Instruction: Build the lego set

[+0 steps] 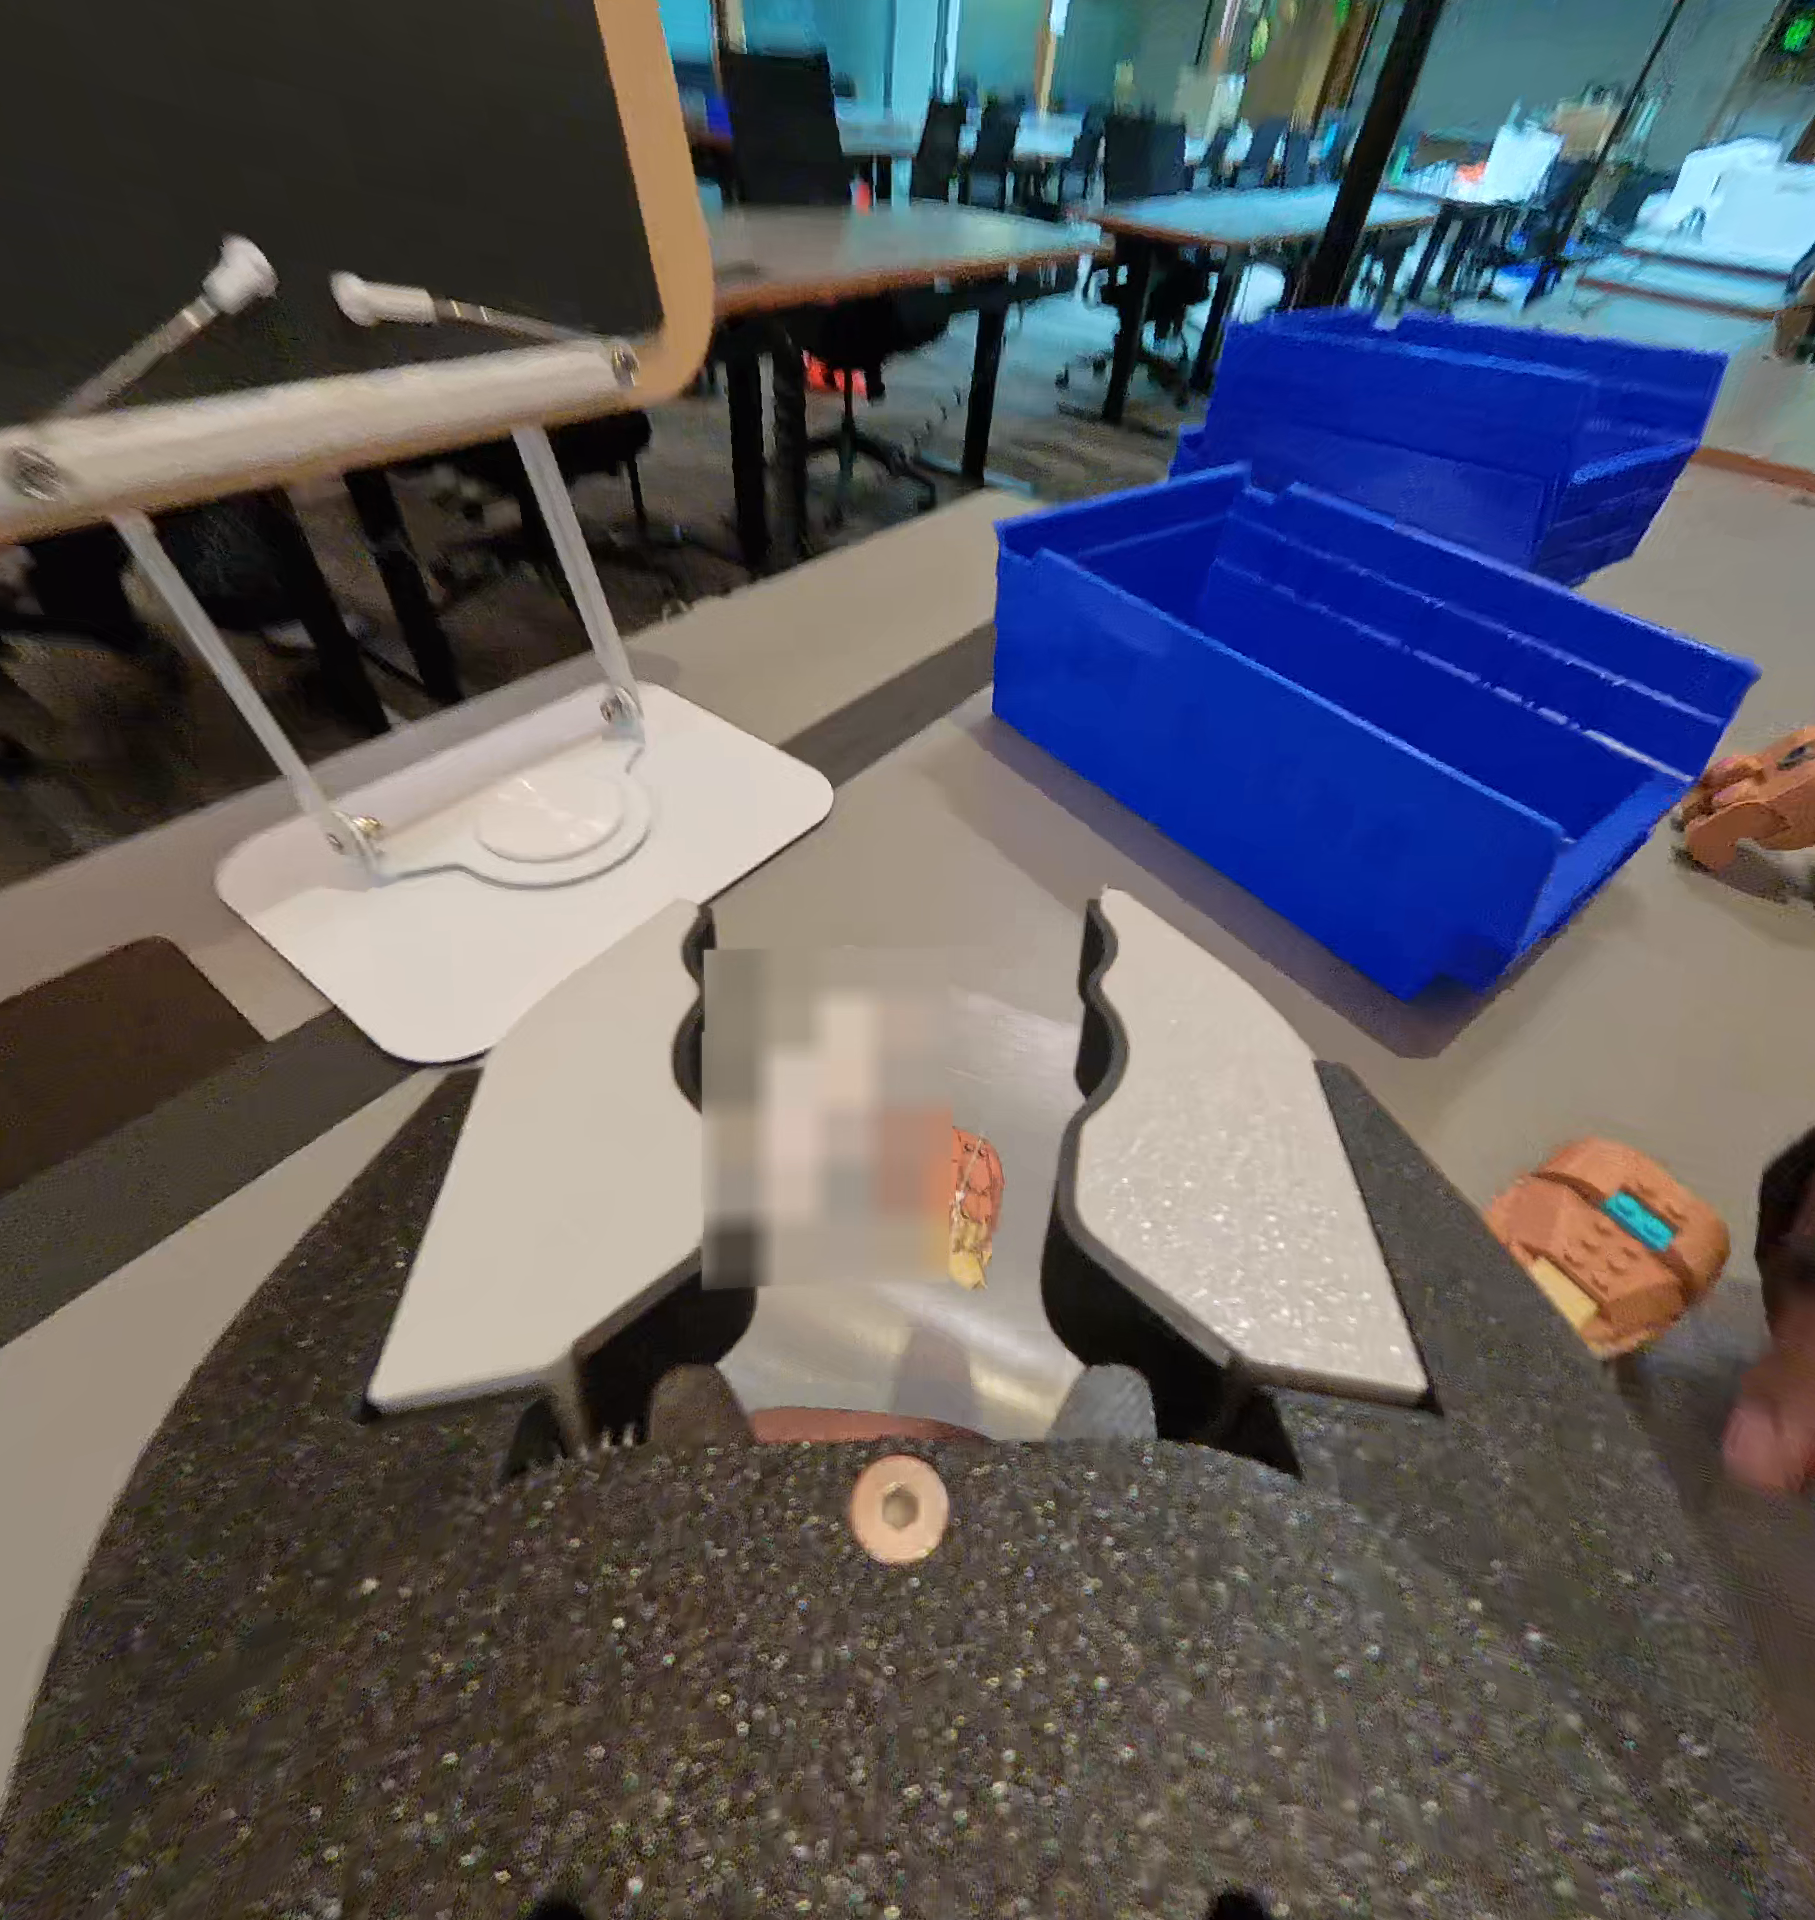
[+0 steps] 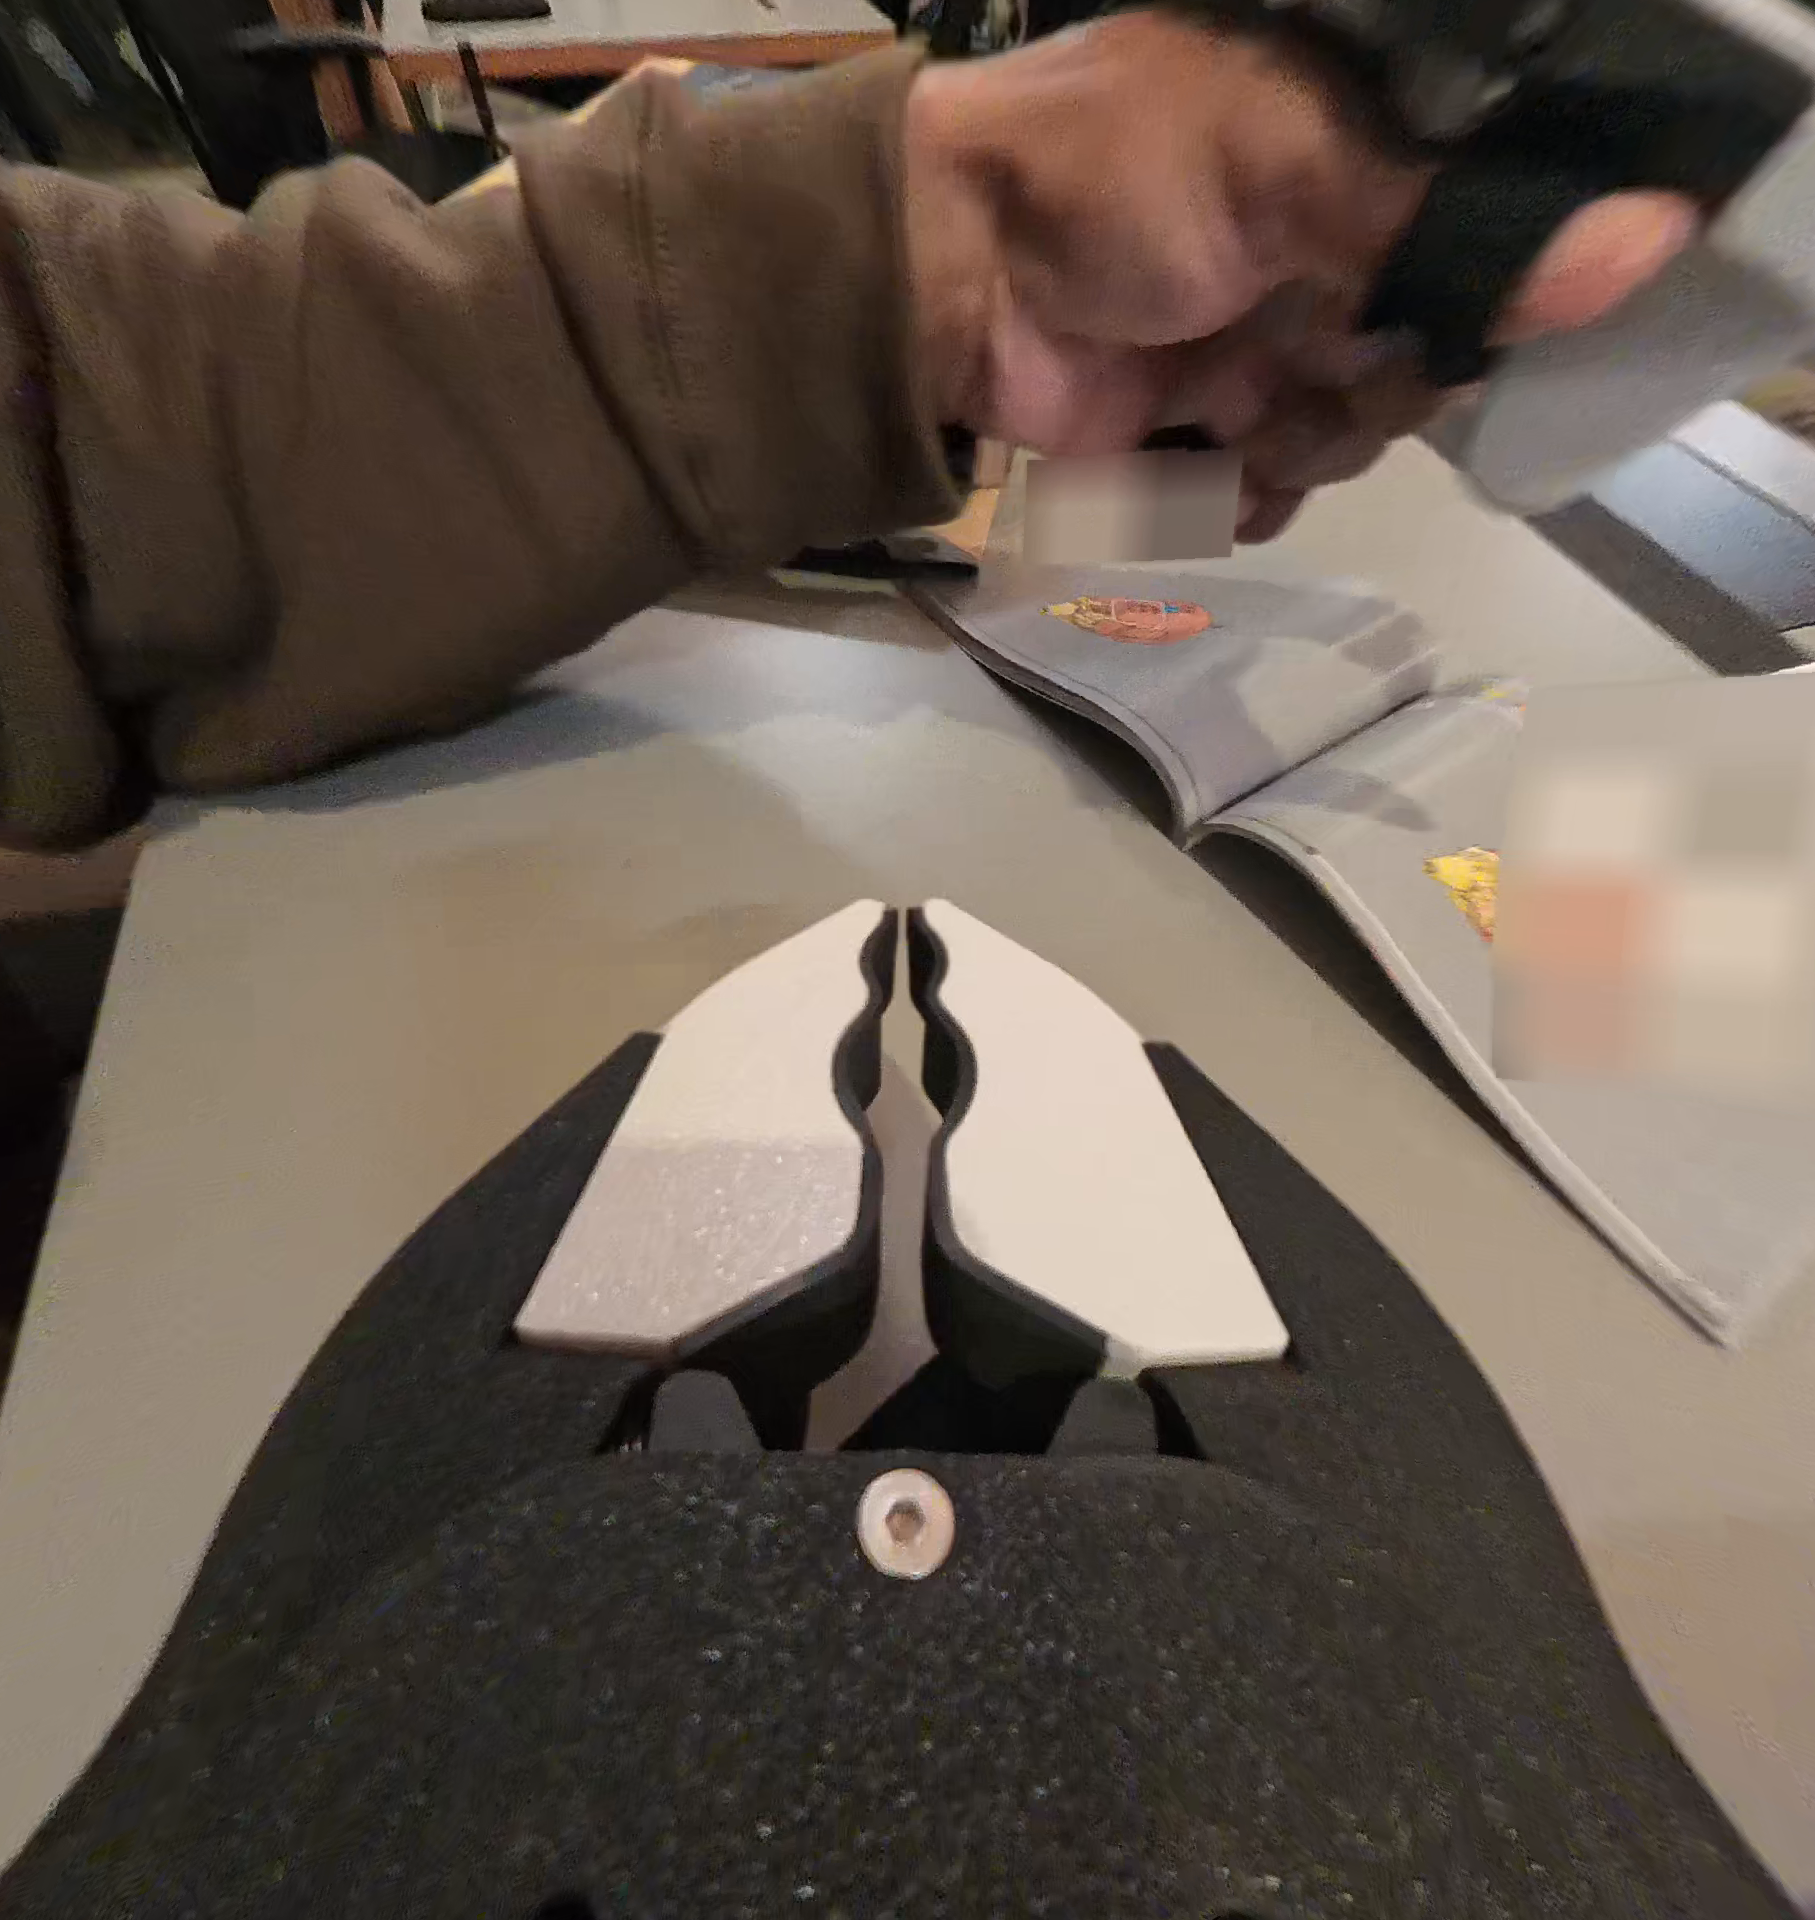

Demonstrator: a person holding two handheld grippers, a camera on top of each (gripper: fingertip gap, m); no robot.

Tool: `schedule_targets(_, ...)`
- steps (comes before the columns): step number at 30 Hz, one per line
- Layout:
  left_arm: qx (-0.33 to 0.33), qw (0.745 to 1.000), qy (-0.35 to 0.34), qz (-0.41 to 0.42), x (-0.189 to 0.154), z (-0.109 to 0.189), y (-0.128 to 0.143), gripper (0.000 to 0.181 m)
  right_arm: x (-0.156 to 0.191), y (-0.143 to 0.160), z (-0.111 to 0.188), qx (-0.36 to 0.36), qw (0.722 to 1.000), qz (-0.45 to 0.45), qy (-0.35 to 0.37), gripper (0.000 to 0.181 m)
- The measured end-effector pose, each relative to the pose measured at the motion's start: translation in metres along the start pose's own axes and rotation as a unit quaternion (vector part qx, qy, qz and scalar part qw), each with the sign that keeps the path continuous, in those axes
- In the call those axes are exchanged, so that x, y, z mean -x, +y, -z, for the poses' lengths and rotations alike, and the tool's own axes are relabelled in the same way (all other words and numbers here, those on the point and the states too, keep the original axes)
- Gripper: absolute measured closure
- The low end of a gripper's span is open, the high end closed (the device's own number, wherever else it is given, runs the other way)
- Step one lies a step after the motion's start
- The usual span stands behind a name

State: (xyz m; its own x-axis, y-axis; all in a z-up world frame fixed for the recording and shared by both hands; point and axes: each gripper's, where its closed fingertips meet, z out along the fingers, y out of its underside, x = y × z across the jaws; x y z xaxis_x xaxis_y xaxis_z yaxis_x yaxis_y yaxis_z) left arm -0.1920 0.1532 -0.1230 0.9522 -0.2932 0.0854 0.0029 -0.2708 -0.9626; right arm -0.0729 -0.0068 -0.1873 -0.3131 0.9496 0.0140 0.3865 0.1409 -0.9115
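My left gripper (image 1: pixel 898 914) is open, its fingers spread wide over an open instruction booklet (image 1: pixel 986 1330) lying on the grey table (image 1: pixel 1661 1039). A brown lego sub-assembly with a teal tile (image 1: pixel 1609 1236) sits to its right, apart from it. A second brown lego build (image 1: pixel 1765 800) lies at the far right. My right gripper (image 2: pixel 903 912) is shut and empty, low over the table (image 2: pixel 467 987). In the right wrist view the booklet (image 2: pixel 1246 707) lies open ahead to the right, with a hand (image 2: pixel 1142 208) holding the other gripper above it.
Blue plastic bins (image 1: pixel 1350 707) stand at the back right, with more stacked behind them. A white tablet stand (image 1: pixel 529 862) carrying a dark screen (image 1: pixel 311 156) is at the back left. A brown sleeve (image 2: pixel 363 436) crosses the table ahead of my right gripper. The left gripper's tips are roughly 20 cm from the right gripper's.
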Motion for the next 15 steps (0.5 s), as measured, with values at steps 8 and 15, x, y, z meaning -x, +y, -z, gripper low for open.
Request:
schedule_targets(8,0.051,0.998,-0.022,-0.028,0.026,-0.036,0.017,0.107,0.015,0.014,-0.006,-0.042,0.999,-0.028,-0.011,0.181)
schedule_targets(15,0.107,0.993,-0.022,-0.052,0.054,-0.052,0.013,0.107,0.041,0.019,-0.009,-0.038,0.996,-0.046,-0.069,0.181)
